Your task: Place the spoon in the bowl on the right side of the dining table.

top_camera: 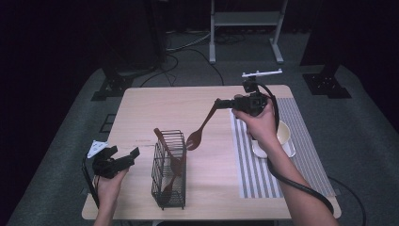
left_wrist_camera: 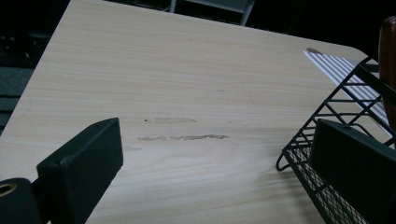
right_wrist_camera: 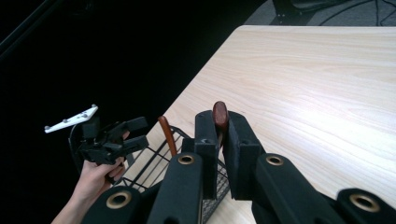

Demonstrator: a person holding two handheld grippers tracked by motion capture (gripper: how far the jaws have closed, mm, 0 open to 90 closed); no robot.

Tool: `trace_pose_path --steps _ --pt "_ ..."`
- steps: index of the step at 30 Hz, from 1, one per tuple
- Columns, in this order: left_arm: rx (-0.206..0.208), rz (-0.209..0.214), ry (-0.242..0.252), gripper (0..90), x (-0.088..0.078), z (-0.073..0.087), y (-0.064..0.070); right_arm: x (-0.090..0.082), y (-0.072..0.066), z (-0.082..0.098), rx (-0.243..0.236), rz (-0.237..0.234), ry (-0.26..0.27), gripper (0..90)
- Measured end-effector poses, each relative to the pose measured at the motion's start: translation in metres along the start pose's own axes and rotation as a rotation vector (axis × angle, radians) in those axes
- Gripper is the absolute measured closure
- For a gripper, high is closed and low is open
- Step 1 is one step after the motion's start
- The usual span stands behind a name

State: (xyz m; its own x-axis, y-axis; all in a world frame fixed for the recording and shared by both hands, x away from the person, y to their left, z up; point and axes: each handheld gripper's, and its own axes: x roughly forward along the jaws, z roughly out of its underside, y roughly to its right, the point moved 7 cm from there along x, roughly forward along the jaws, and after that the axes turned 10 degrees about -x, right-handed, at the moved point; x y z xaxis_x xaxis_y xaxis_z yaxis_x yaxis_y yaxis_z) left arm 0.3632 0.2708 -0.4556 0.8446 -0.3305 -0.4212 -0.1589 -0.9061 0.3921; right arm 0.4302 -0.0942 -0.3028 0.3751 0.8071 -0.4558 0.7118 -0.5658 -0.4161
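cup [top_camera: 285,136] half hidden behind right hand [top_camera: 261,123]

Light fell from overhead onto the pale table [top_camera: 197,101], while the surroundings beyond it sank into near black. Beyond the right gripper's [right_wrist_camera: 220,140] jaws a soft glare streaked the wood. Those jaws, close to the lens, were blurred. All three pictures were soft and grainy, with faint shadows under objects.

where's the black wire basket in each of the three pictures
High view: the wire basket stands near the table's front edge, left of centre, with wooden utensils in it.
Left gripper view: its corner sits at the right edge, behind the right jaw.
Right gripper view: it is bottom centre, behind the jaws.
Shared landmark: the wooden table.
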Motion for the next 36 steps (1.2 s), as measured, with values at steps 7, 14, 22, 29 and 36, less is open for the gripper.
trace_pose_path --steps 7,14,22,29,36 --pt "0.001 -0.001 0.000 2.0 0.000 0.000 0.000 -0.004 0.014 0.009 0.025 0.020 -0.007 83.9" --pt "0.003 -0.002 -0.001 2.0 0.000 0.000 0.000 -0.010 0.024 0.016 0.040 0.041 -0.009 83.8" --pt "0.007 -0.003 -0.004 2.1 0.000 0.001 0.000 -0.016 0.036 0.024 0.058 0.064 -0.015 83.9" --pt "0.004 -0.004 -0.002 2.0 0.000 0.001 0.000 -0.020 0.048 0.034 0.072 0.084 -0.022 83.8" --pt "0.006 -0.005 -0.003 2.0 0.000 0.001 0.000 -0.024 0.055 0.039 0.089 0.098 -0.024 83.8"
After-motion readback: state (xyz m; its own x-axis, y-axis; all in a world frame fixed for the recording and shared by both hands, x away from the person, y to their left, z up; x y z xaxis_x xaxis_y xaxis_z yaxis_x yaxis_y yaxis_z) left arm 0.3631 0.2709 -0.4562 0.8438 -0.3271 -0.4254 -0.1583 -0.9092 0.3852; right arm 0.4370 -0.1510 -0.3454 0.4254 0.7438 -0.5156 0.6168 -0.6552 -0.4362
